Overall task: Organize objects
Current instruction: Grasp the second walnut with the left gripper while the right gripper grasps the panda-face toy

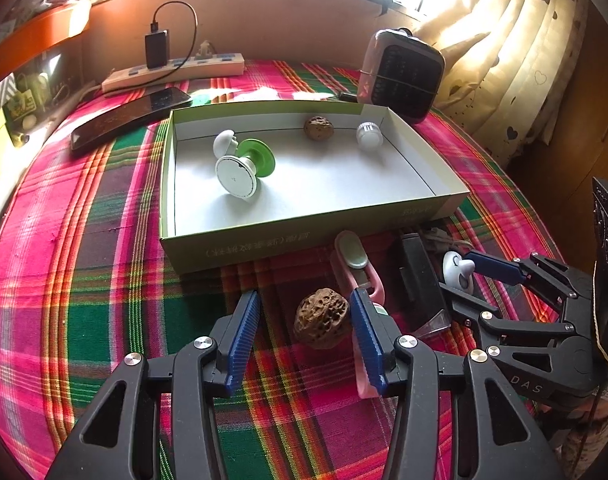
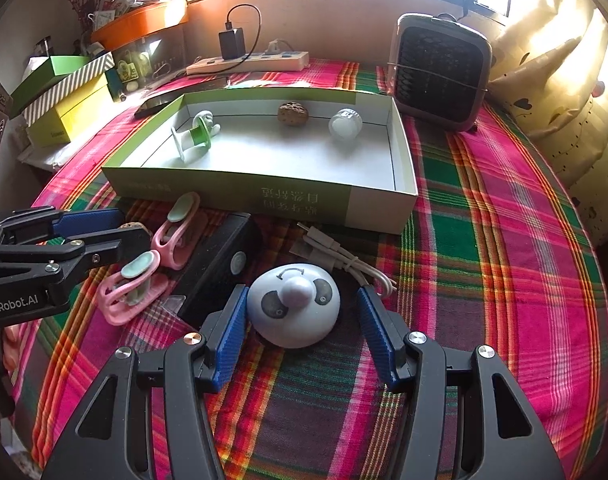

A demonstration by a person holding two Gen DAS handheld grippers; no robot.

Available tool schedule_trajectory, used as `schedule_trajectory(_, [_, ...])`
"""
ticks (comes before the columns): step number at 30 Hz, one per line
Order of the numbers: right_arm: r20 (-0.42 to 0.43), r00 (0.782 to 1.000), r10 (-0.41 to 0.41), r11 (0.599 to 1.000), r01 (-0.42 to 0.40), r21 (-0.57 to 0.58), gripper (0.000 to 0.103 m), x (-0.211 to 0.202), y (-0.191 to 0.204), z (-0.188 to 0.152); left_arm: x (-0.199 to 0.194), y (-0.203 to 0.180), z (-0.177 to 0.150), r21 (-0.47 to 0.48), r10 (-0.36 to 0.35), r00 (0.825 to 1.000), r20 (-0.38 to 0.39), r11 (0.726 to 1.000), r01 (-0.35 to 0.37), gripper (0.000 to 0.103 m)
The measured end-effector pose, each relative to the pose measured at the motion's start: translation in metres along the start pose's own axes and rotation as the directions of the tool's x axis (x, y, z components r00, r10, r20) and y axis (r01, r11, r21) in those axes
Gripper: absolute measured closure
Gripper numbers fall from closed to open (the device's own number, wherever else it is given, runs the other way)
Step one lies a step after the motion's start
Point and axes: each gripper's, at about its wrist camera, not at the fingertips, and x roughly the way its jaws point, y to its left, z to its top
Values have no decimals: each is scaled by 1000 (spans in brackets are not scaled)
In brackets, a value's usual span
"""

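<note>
The left gripper [image 1: 305, 312] is held spread around a walnut [image 1: 322, 318] that lies on the plaid cloth [image 1: 104, 280]; a clear gap is seen between the nut and the left pad, while the right pad is close beside it and contact cannot be told, so nothing is judged to be clamped yet. The right gripper [image 2: 302, 320] is likewise held apart around a white dome-shaped gadget [image 2: 294, 304], with its left pad just beside the dome and its right pad well clear. Both tools are judged to be set astride their pieces so that a closing of the jaws would secure each one for carrying into the shallow cardboard box [image 2: 403, 168] at twelve o'clock. In that box a second walnut [image 2: 292, 112], a white round cap [image 2: 345, 125] and a green-and-white spool [image 2: 194, 136] are already lodged, which suggests the sorting is partly done. The walnut in the left wrist view is nearly round, with no marked long axis. The dome rests flat side down, its knob [image 2: 300, 292] turned upward and toward the camera, its curved arrow mark at twelve o'clock. Two pink clips [image 2: 152, 256], a black block [image 2: 220, 264] and a white cable [image 2: 343, 258] are left on the cloth near the box's front wall.
</note>
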Motion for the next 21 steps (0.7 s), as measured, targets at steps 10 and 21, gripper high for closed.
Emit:
schedule_trajectory(10, [1, 1000, -10, 1000, 10, -2, 47, 0, -3, -1, 2, 5, 2, -11, 0, 1000, 2, 1000, 0, 57])
schedule_trajectory(21, [5, 1000, -9, 1000, 9, -9, 54, -1, -3, -1, 2, 6, -1, -4, 4, 1000, 3, 1000, -4, 57])
